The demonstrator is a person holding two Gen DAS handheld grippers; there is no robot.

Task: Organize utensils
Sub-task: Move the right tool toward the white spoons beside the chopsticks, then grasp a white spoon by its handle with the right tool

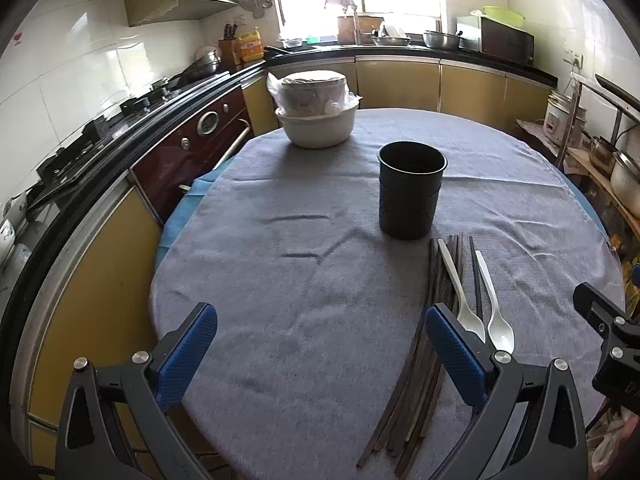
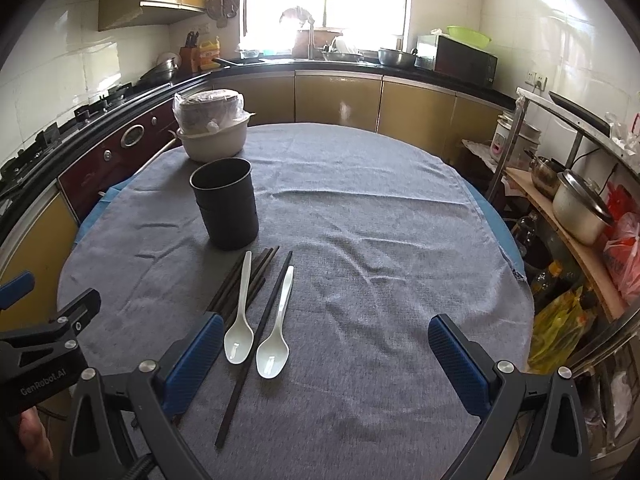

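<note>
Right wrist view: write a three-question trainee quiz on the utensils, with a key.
1. How many white spoons lie on the cloth?
2. True or false: chopsticks already stand in the black cup.
3. The right gripper is: A) shut on a spoon, B) open and empty, C) shut on the cup.

Key: 1) two; 2) false, they lie flat in front of the cup; 3) B.
</note>
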